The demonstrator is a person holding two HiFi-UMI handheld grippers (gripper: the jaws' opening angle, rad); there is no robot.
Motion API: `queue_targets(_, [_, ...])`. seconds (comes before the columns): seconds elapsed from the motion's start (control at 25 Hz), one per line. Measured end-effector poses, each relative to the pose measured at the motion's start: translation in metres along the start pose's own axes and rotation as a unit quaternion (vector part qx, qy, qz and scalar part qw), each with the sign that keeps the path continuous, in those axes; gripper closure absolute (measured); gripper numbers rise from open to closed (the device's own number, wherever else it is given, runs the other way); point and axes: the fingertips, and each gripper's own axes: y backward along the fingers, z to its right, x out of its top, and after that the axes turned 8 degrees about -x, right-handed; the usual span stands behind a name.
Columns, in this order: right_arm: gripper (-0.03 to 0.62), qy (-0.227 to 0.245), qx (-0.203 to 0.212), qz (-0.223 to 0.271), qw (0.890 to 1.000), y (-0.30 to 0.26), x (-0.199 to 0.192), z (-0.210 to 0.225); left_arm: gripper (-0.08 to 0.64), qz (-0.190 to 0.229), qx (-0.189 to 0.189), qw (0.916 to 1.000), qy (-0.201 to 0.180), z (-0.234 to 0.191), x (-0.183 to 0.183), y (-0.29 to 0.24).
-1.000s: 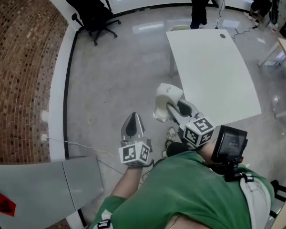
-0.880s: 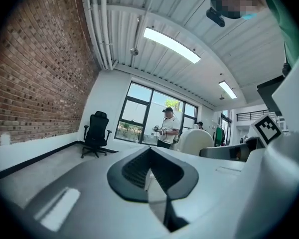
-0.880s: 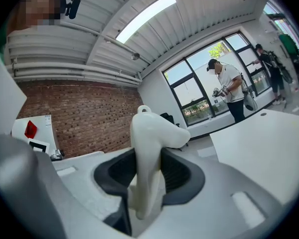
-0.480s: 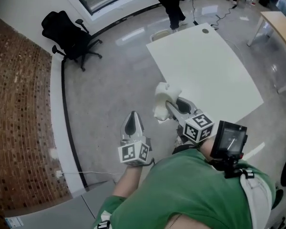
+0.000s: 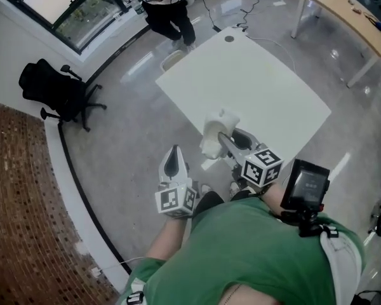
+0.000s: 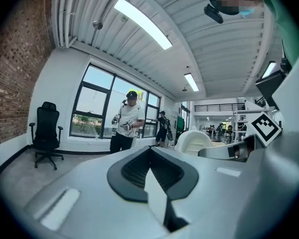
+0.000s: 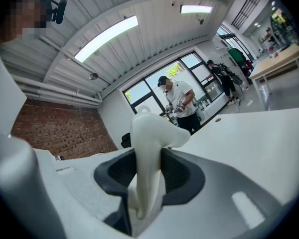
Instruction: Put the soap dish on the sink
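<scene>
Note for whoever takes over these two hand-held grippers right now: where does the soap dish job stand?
Grippers: the right hand-held gripper is shut on the white soap dish, held in the air in front of the white table. The left hand-held gripper has its jaws together with nothing in them.
Done: the soap dish is picked up.
Left: no sink shows in any view. Find it, carry the dish over and set it down there.

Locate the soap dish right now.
Head view, centre: the soap dish is clamped in the right gripper, by the near edge of the white table.
</scene>
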Motion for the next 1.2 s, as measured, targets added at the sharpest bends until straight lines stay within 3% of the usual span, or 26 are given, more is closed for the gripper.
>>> queue_targets(0.24, [0.456,-0.033,-0.077,0.023,0.996,0.001,0.006,0.048,0.555,-0.019,-0.081,0.9965,0.003,0.015,-0.011,-0.053])
queue_targets(0.56, [0.456,-0.072,-0.168,0.046,0.982,-0.01,0.024,0.101,0.555,-0.04,-0.175,0.9836,0.01,0.029,-0.014,-0.137])
queue_targets(0.84, [0.456,-0.083,-0.217,0.053,0.971,-0.022,0.035,0.12,0.555,-0.058,-0.217,0.9743,0.016,0.024,-0.022,-0.171])
queue_targets(1.2, [0.456,-0.096,-0.271,0.041,0.957,-0.047,0.014,0.148,0.555,-0.087,-0.255,0.9627,0.022,0.007,-0.05,-0.198])
